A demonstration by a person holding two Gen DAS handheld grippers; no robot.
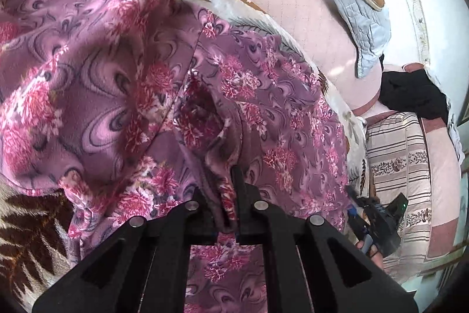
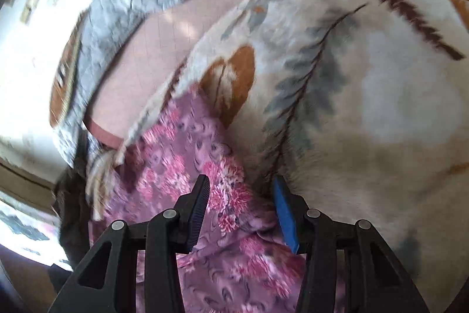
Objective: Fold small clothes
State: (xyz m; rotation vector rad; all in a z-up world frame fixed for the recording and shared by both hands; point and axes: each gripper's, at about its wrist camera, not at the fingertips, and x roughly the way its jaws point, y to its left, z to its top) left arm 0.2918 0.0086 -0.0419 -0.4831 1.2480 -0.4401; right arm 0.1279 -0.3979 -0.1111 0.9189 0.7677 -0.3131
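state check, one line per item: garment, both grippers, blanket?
purple floral garment: rumpled, unfolded, spread on the blanket
left gripper: jaws shut on a bunched fold of the garment
right gripper: jaws apart, garment edge between them, not pinched
feather-print blanket: lying under the garment

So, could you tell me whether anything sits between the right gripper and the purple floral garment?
Nothing visible does. The right gripper has the purple floral garment directly between its jaws, lying on the leaf-patterned blanket; no other item lies across it.
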